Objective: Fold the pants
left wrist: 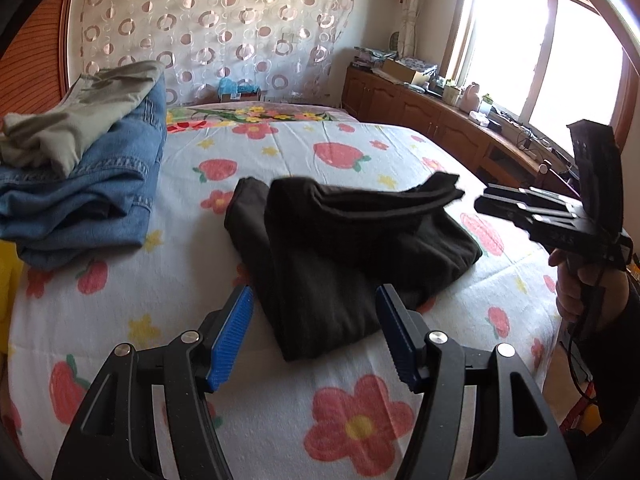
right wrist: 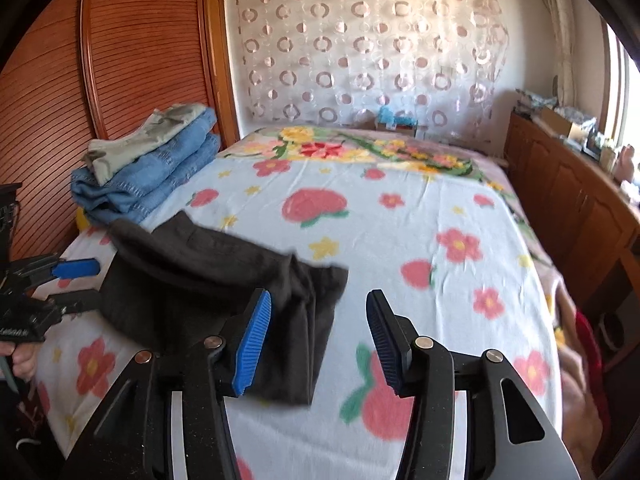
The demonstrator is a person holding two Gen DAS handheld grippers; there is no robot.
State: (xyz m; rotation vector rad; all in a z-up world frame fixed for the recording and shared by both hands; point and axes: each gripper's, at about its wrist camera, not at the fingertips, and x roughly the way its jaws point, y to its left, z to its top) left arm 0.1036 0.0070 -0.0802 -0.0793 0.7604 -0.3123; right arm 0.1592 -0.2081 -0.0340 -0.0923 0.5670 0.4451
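Black pants folded on bed, both tongs apart and holding nothing.
Left tongs straddle the near end; long axis runs 6 to 1 o'clock, far flap raised. Right tongs gape, angled down, cloth at 10 o'clock. One stack at 10: jeans, khaki garment.

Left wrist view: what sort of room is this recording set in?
Most likely a home bedroom. A bed with a flower-and-strawberry sheet fills the view, folded clothes are stacked on it beside the dark pants, and a cluttered wooden cabinet runs under the window.
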